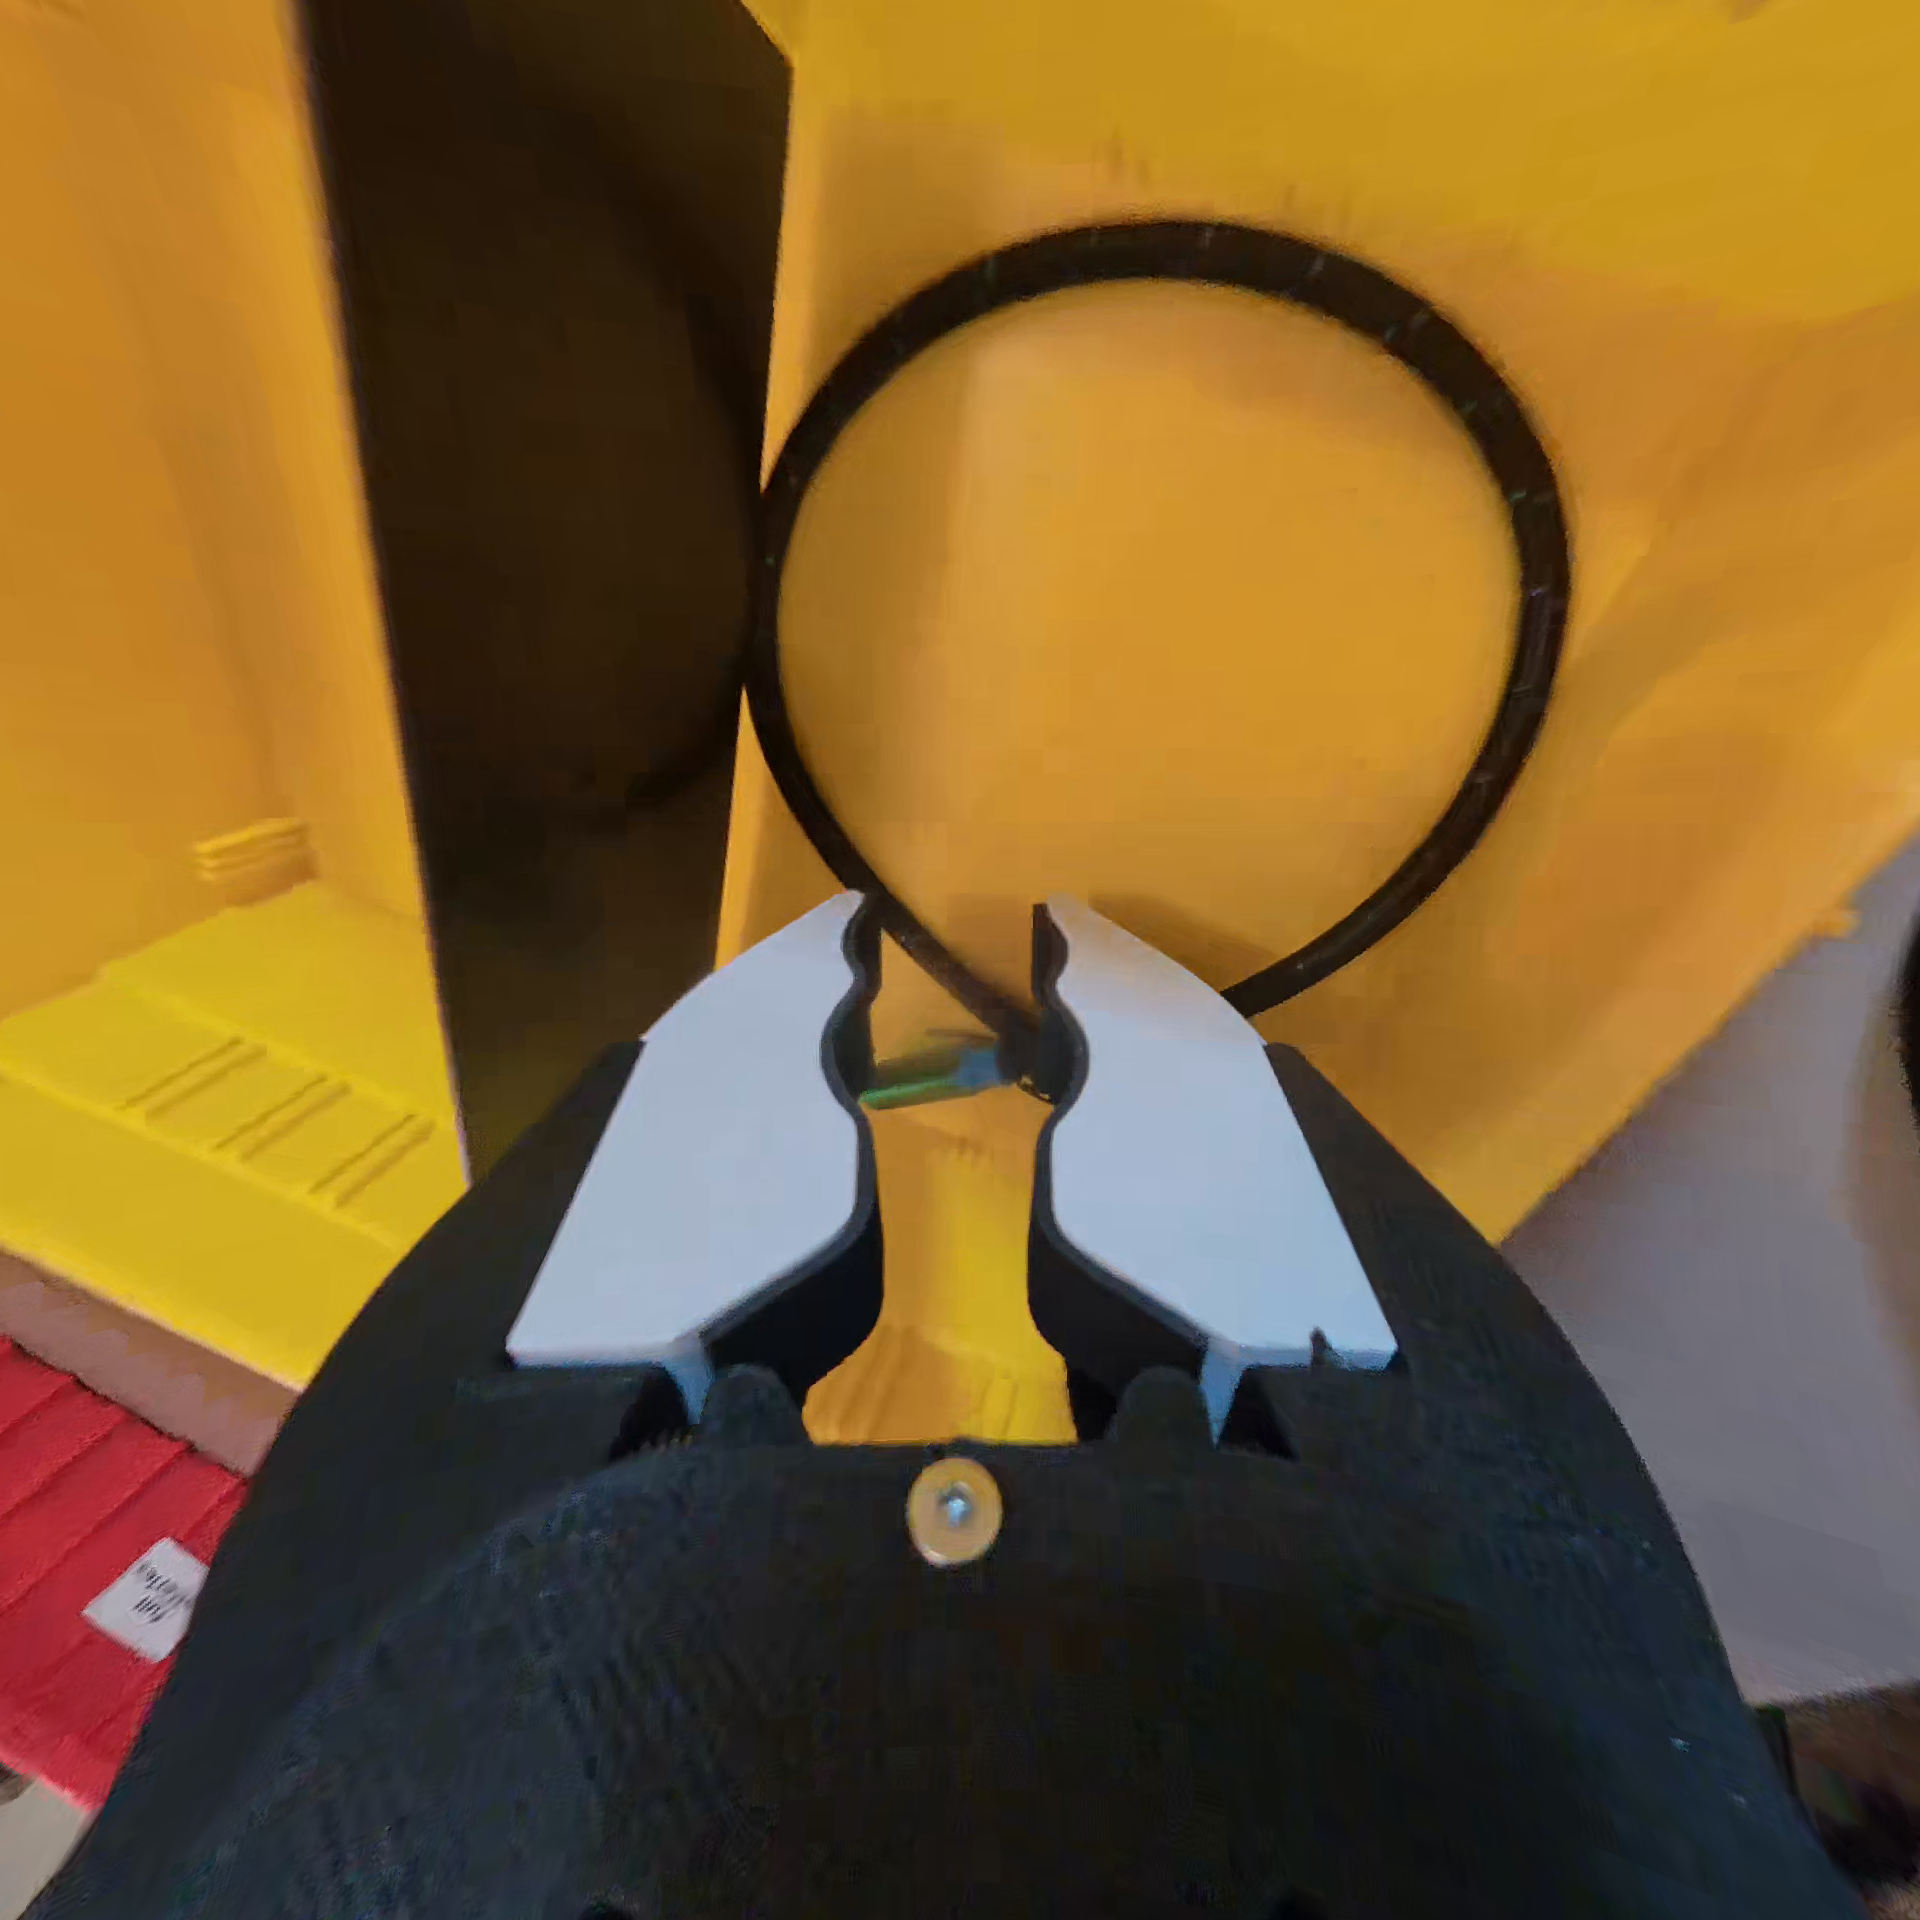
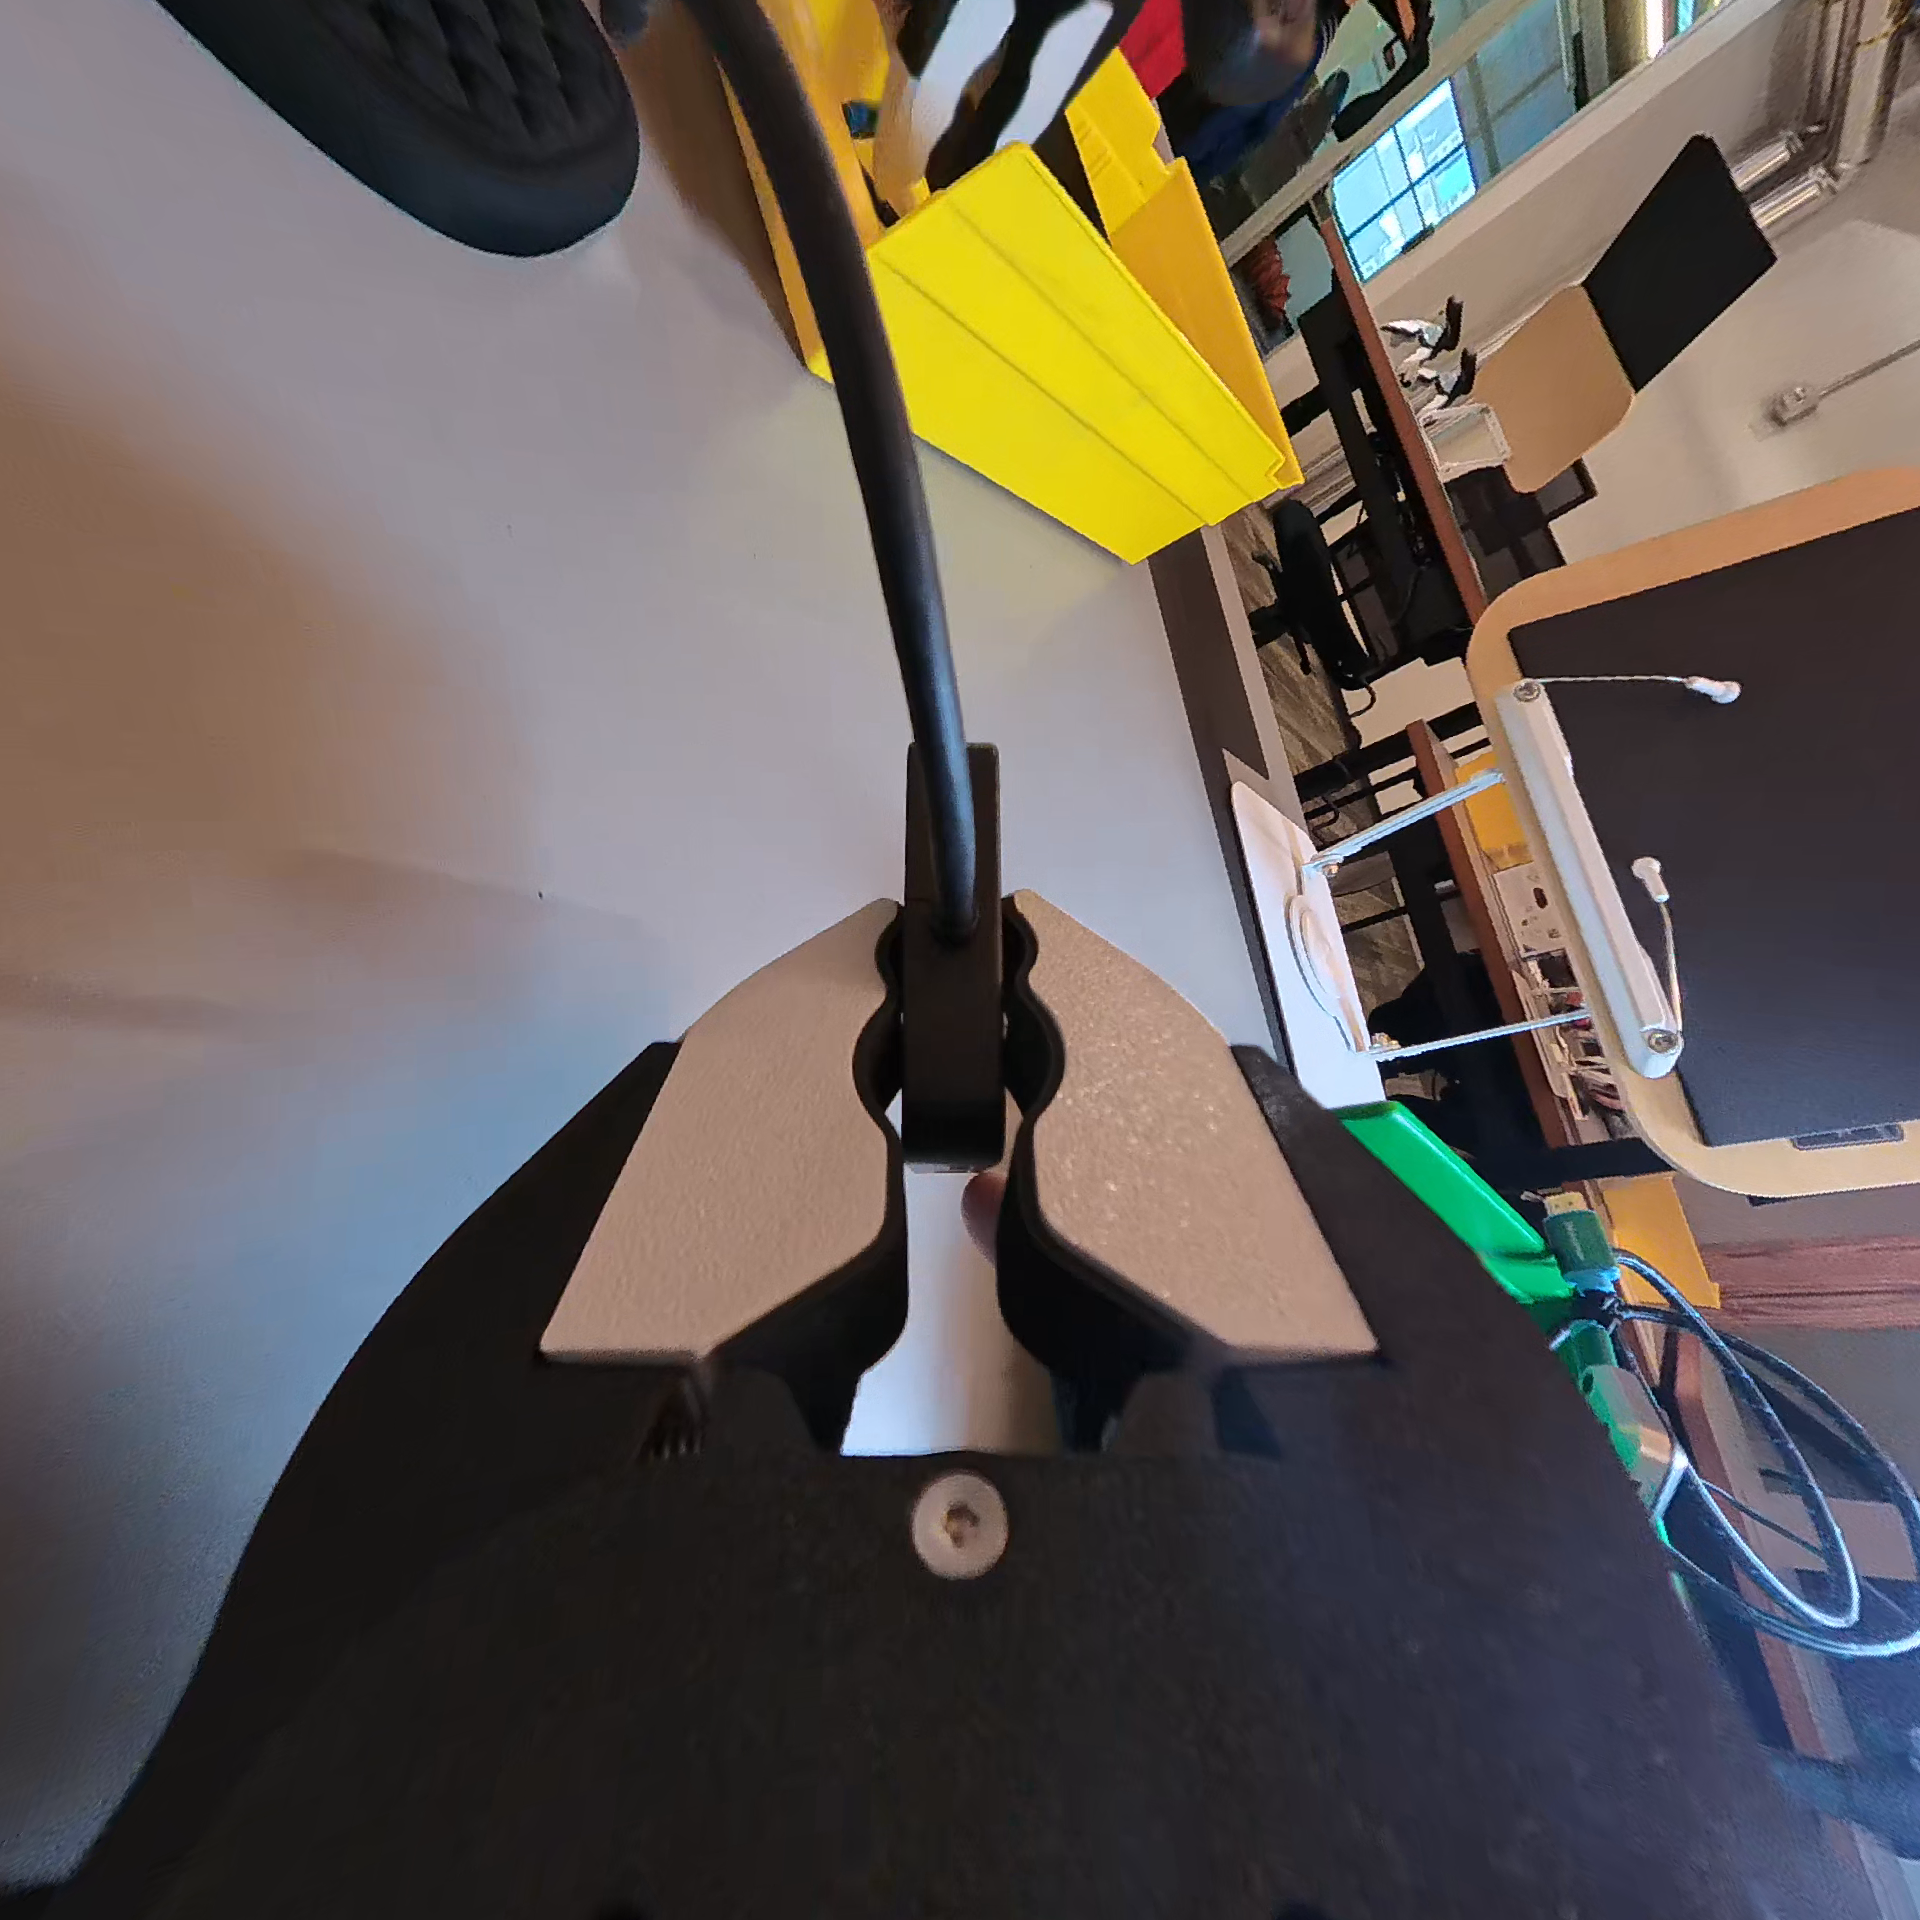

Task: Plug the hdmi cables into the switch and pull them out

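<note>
My left gripper (image 1: 951, 914) is shut on a small green and grey HDMI plug (image 1: 930, 1075) that lies crosswise between its white fingers. The plug's black braided cable (image 1: 1143, 249) curls in a full loop in front of a yellow bin and runs off behind the right finger. My right gripper (image 2: 951, 909) is shut on a black HDMI plug (image 2: 951, 1039), held lengthwise above the white table. Its smooth black cable (image 2: 894, 468) arches up and away to the top. No switch shows in either view.
Yellow bins (image 1: 1299, 644) stand close ahead of the left gripper with a dark gap (image 1: 551, 520) between them; a red bin (image 1: 73, 1507) is low left. In the right view: white table (image 2: 416, 623), black mesh object (image 2: 436, 104), yellow bin (image 2: 1060, 364), green bin (image 2: 1434, 1195) holding another green-plugged cable (image 2: 1574, 1236).
</note>
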A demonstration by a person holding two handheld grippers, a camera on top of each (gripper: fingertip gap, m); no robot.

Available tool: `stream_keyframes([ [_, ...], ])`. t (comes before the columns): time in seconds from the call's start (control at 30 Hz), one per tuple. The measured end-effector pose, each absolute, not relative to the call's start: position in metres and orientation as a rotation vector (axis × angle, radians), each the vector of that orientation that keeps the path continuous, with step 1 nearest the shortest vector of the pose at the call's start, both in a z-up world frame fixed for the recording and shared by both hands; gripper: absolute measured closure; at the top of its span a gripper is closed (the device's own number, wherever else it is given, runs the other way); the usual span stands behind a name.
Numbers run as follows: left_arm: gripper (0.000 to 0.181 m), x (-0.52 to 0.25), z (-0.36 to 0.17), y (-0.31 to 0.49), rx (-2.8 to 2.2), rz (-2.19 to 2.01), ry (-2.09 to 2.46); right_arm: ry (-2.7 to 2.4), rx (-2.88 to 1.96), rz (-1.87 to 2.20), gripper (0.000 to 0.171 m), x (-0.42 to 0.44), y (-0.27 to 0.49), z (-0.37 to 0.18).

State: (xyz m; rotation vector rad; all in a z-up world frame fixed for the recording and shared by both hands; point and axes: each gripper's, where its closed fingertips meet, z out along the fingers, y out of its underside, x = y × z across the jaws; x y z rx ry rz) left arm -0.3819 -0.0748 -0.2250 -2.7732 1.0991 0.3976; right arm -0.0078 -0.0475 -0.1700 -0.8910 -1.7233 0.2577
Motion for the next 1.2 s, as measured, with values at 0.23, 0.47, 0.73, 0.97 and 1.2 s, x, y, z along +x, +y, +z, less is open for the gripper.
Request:
stream_keyframes([
  [0.23,0.159,-0.382,-0.248,-0.072,-2.949,0.163,1.076,-1.701,-0.885,0.273,0.157,-0.004,-0.046,-0.165],
  [0.47,0.181,-0.389,-0.243,-0.076,-2.959,0.221,1.134,-1.699,-0.885,0.279,0.157,-0.004,-0.046,-0.164],
  [0.73,0.172,-0.419,-0.185,-0.062,-2.849,0.424,1.020,-1.689,-0.904,0.304,0.157,-0.005,-0.043,-0.166],
  [0.97,0.156,-0.411,-0.203,-0.069,-2.936,0.236,0.971,-1.685,-0.933,0.331,0.157,-0.008,-0.041,-0.169],
  [1.2,0.156,-0.403,-0.242,-0.073,-3.089,0.142,0.868,-1.681,-0.933,0.310,0.157,-0.004,-0.039,-0.168],
])
